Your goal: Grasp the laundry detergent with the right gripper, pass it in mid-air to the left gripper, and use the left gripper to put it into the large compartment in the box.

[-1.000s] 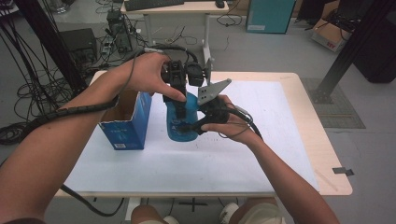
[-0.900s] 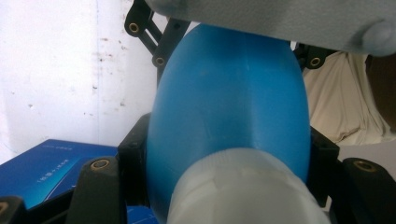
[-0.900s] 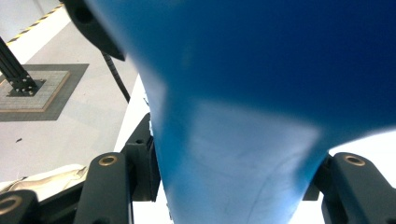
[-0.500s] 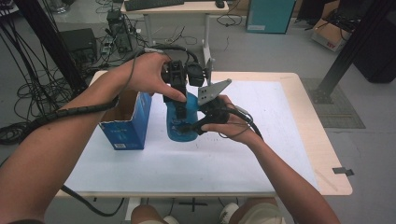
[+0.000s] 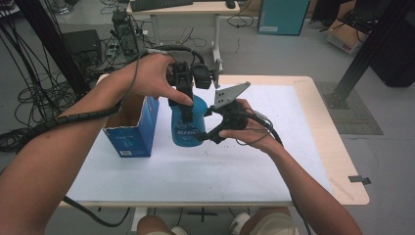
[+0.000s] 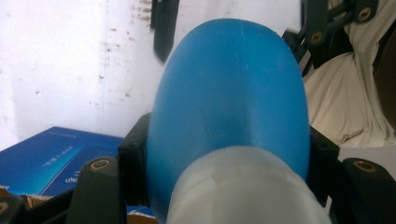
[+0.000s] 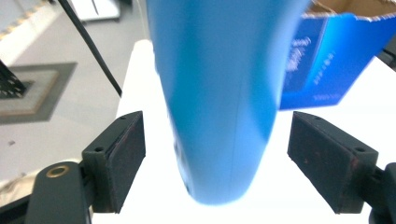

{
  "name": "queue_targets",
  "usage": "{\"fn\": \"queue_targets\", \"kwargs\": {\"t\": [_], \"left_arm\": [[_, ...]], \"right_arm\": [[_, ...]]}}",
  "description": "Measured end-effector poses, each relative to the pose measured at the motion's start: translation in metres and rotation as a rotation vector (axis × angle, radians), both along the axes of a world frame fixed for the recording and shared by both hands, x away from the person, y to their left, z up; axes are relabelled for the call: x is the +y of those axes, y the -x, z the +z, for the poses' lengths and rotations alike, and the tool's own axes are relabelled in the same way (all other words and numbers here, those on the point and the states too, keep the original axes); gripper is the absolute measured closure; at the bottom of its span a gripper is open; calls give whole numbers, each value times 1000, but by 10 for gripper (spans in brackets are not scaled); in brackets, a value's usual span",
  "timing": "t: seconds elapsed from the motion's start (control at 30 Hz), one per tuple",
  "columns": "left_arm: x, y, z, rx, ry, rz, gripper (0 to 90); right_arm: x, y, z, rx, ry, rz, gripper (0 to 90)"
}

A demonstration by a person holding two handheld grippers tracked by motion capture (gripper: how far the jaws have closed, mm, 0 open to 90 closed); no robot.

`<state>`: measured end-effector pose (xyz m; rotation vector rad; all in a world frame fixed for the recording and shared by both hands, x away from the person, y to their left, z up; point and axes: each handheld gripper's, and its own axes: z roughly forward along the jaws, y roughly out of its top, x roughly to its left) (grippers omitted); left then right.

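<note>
A blue bottle (image 5: 188, 125) stands upright near the middle of the white table (image 5: 274, 147); whether its base touches the table I cannot tell. My left gripper (image 5: 187, 110) comes down from above and is shut on the bottle's upper part. In the left gripper view the bottle (image 6: 229, 93) sits between the jaws of the left gripper (image 6: 229, 154), both pressing its sides. My right gripper (image 5: 203, 125) reaches in from the right at the bottle's lower body. In the right gripper view the right gripper (image 7: 219, 158) is open, its pads (image 7: 123, 154) clear of the bottle (image 7: 219, 93).
An open blue cardboard box (image 5: 132, 127) stands just left of the bottle, also seen as the box (image 7: 322, 60) behind it. Beyond the table are a desk (image 5: 186, 7), floor cables (image 5: 39, 98) at the left and a black post (image 5: 367, 54) at the right.
</note>
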<state>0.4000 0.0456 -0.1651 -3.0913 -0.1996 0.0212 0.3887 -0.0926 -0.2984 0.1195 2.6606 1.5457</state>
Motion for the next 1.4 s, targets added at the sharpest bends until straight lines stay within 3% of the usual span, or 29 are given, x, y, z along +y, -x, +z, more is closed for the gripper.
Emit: {"fn": "queue_targets", "kwargs": {"t": [0.07,0.17,0.23,0.27,0.3,0.47,0.53,0.63,0.8,0.97,1.03,1.07,1.17,1.2,1.27,1.33,1.4], "left_arm": [[2,-2,2,1,-5,25,371],[5,-5,7,-17,4,63,370],[7,-7,11,-24,10,96,370],[9,-8,13,-30,12,118,370],[12,-11,18,-33,14,139,370],[20,-16,30,-47,17,214,369],[24,-16,36,-51,50,290,370],[31,-19,47,-62,63,353,370],[45,-24,61,-73,63,455,370],[61,-30,76,-78,47,538,370],[72,-33,85,-74,50,605,371],[72,-33,85,-74,50,605,370],[85,-36,95,-79,58,703,370],[90,-34,100,-112,55,772,370],[103,-36,109,-123,61,845,370],[108,-36,112,-128,60,862,370],[117,-37,118,-135,73,924,371]], "right_arm": [[-4,1,0,-5,62,-15,139],[-14,5,-1,50,153,-64,92],[-18,5,-2,65,164,-71,66],[-20,7,-2,96,162,-93,64],[-29,6,-3,76,195,-102,57],[-49,3,-1,94,219,-155,54],[-59,1,1,107,253,-176,54],[-74,-1,5,118,295,-209,55],[-103,-3,19,119,345,-285,55],[-122,-4,28,113,368,-326,55],[-133,-6,33,114,385,-332,55],[-133,-6,33,114,385,-332,55],[-140,-6,36,106,399,-352,56],[-142,-6,37,104,404,-351,55],[-148,-6,42,101,410,-371,56],[-150,-6,43,99,419,-370,56],[-153,-6,46,97,429,-375,56]]}}
